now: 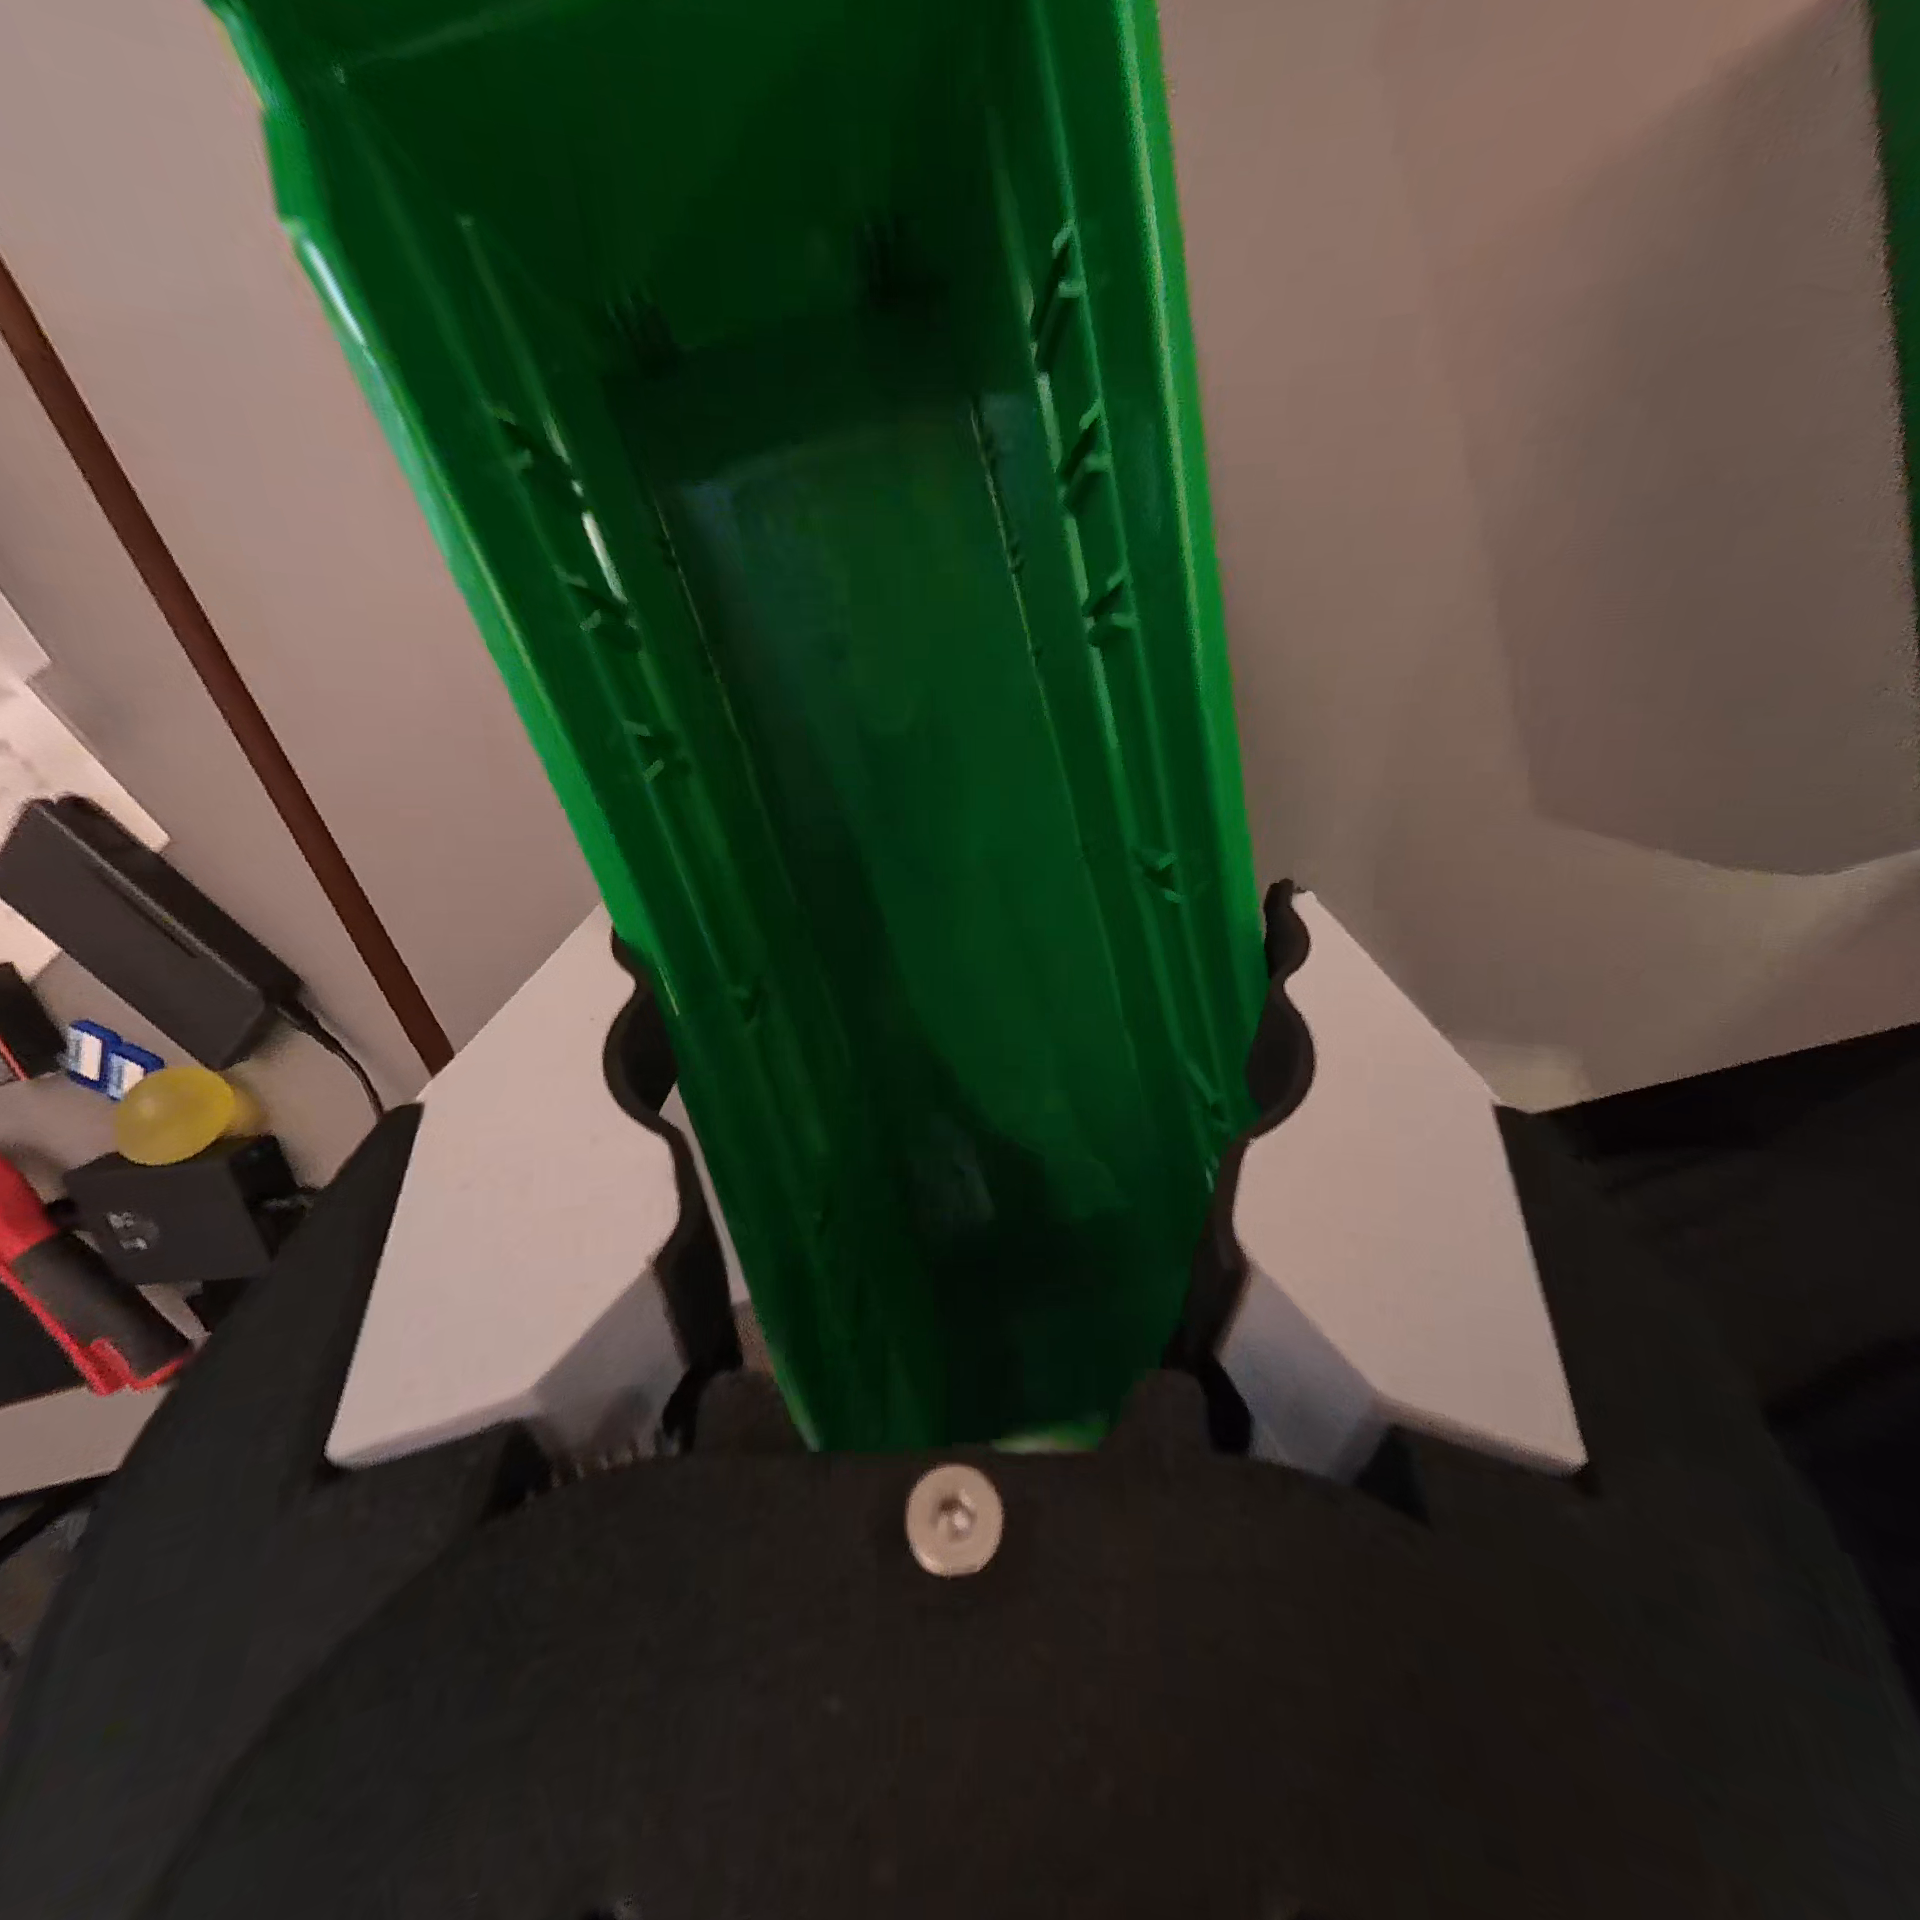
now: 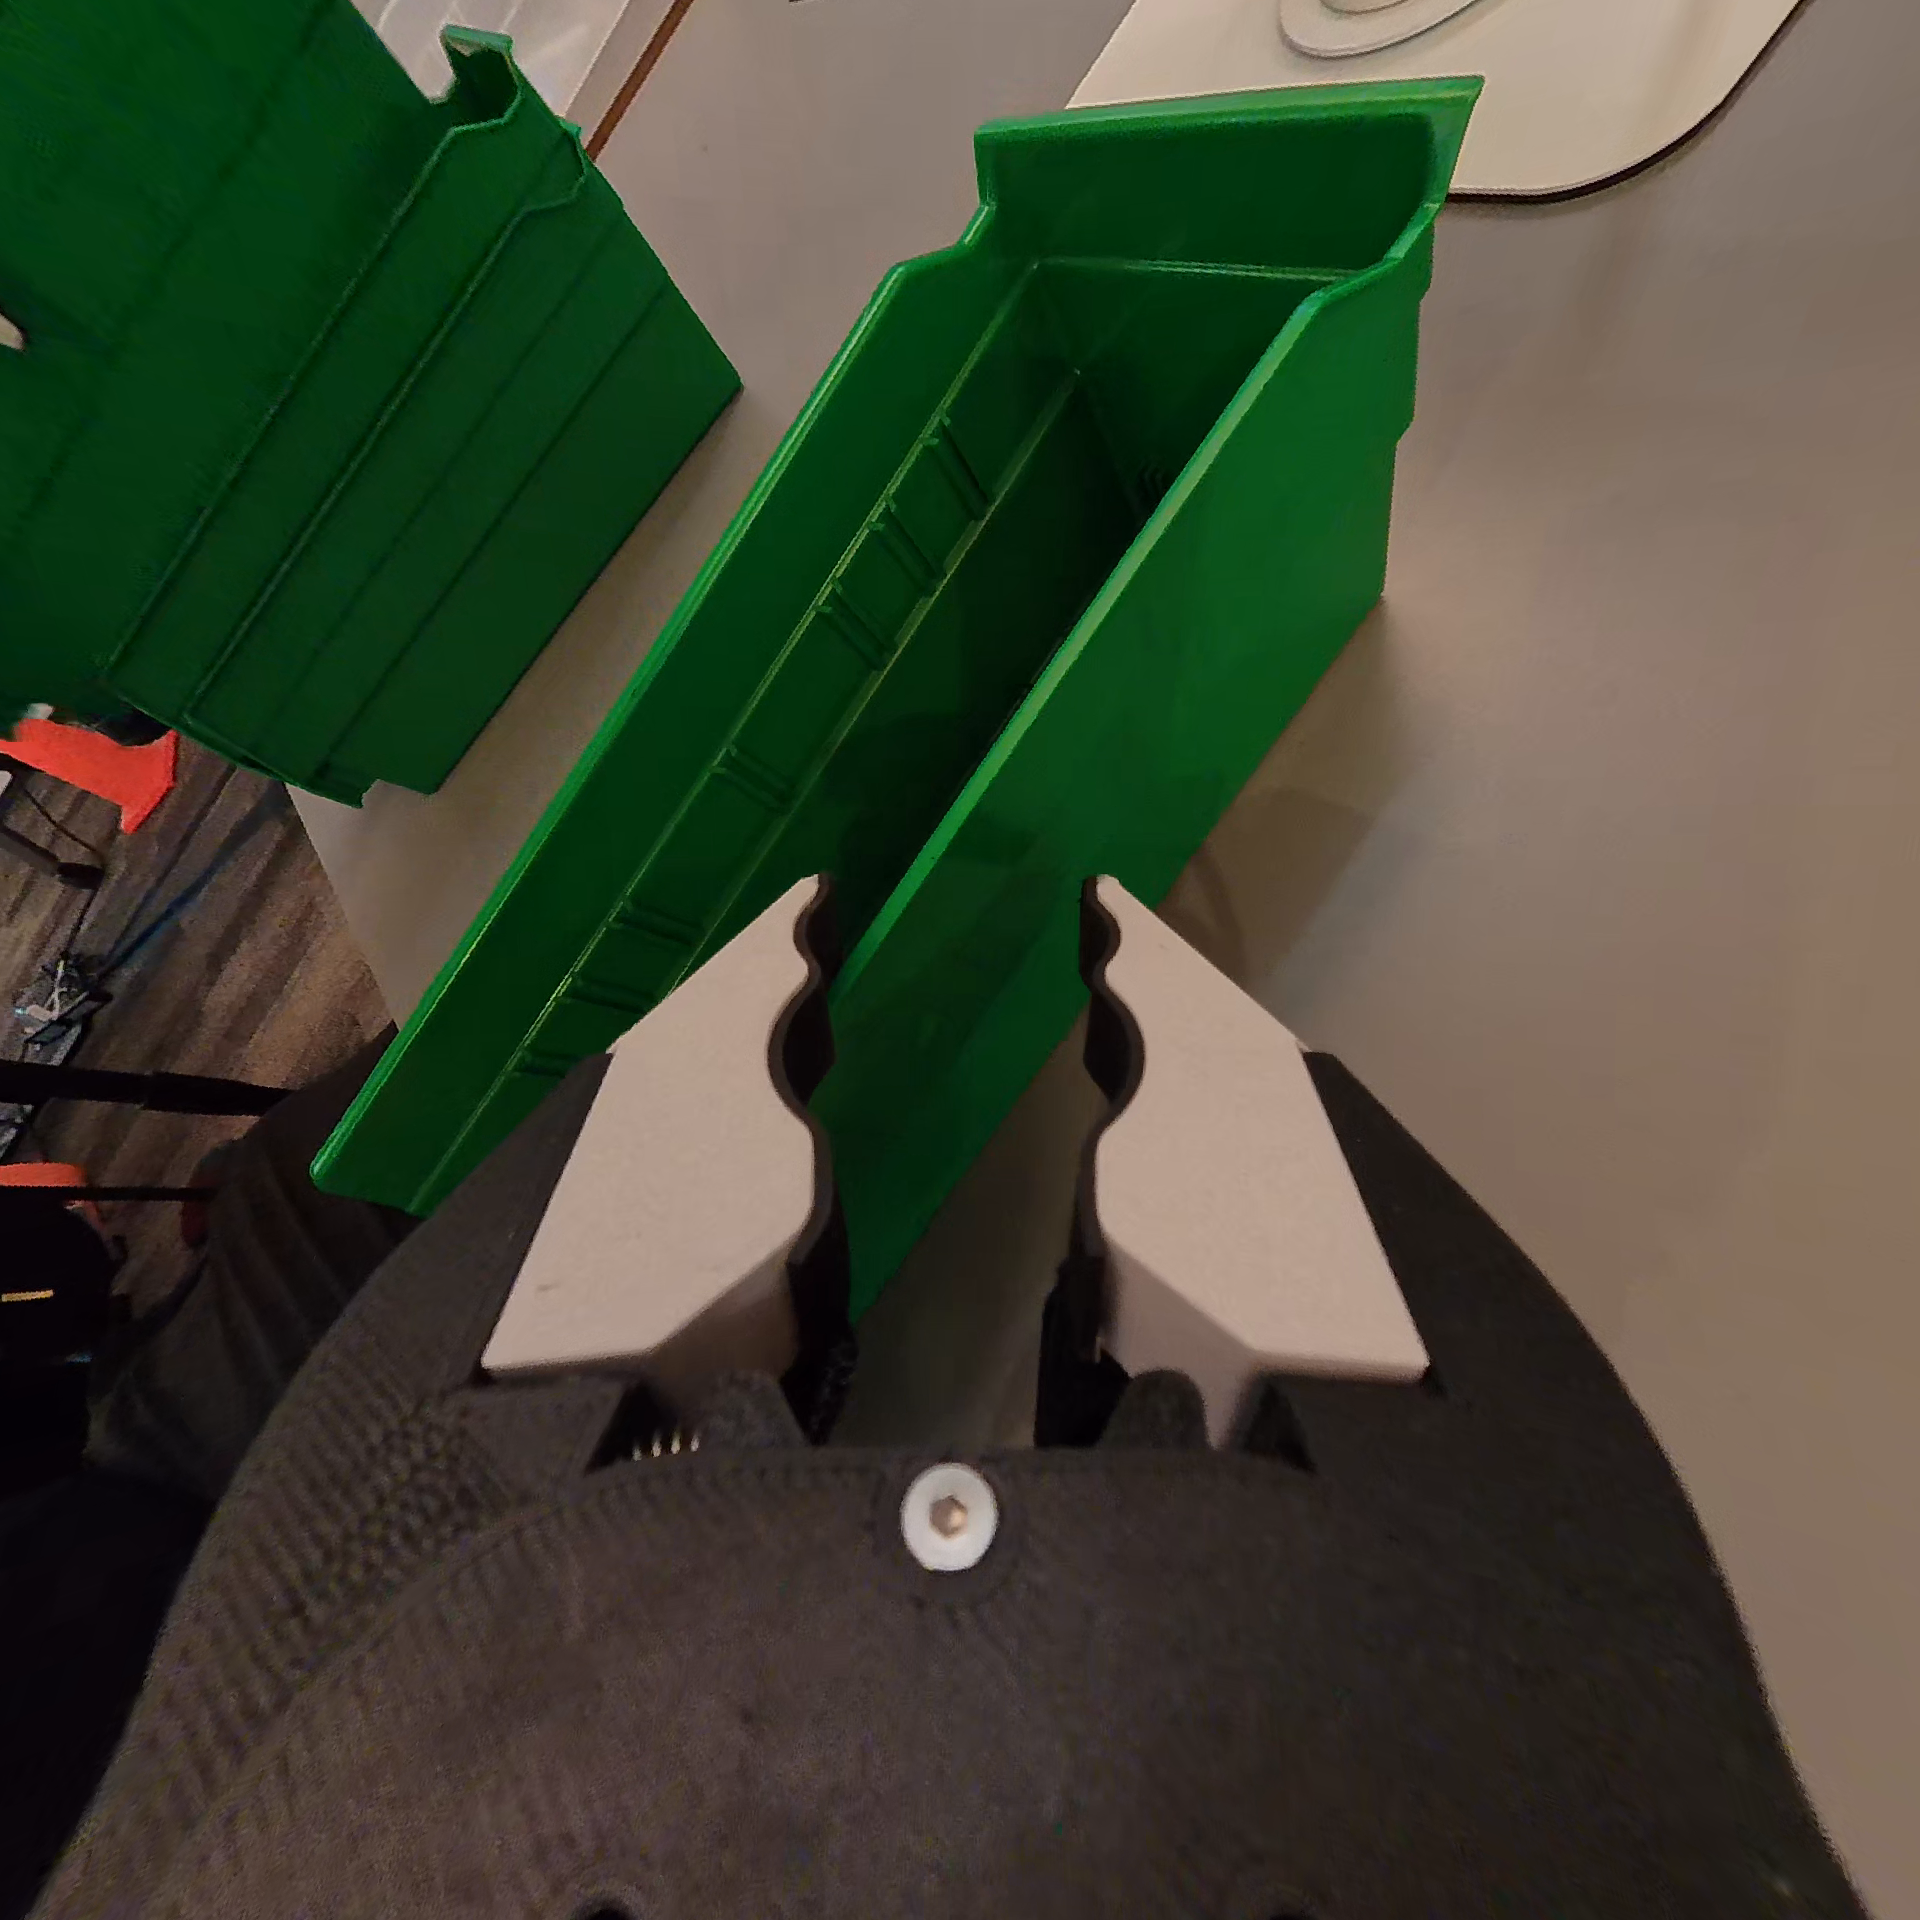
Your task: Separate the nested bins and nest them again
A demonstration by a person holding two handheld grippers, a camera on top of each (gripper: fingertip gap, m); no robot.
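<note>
In the left wrist view a long narrow green bin [image 1: 852, 623] runs forward from my left gripper [image 1: 951, 920]. Both fingers press on its outer side walls, so the gripper is shut on it. In the right wrist view this bin [image 2: 312, 416] hangs tilted at the upper left, over the table's edge. A second green bin [image 2: 1247, 582] stands on the grey table [image 2: 1610, 831], open side up. My right gripper [image 2: 954, 894] is open and straddles its right side wall: one finger is inside the bin, the other outside. The wall lies against the inner pad only.
A white rounded board [image 2: 1558, 114] lies at the table's far right. The brown table edge [image 1: 208, 644] runs along the left. Beyond it are black boxes [image 1: 135, 935], a yellow object [image 1: 171, 1112] and a red tool [image 1: 62, 1309]. Wood-pattern floor [image 2: 208, 935] lies below.
</note>
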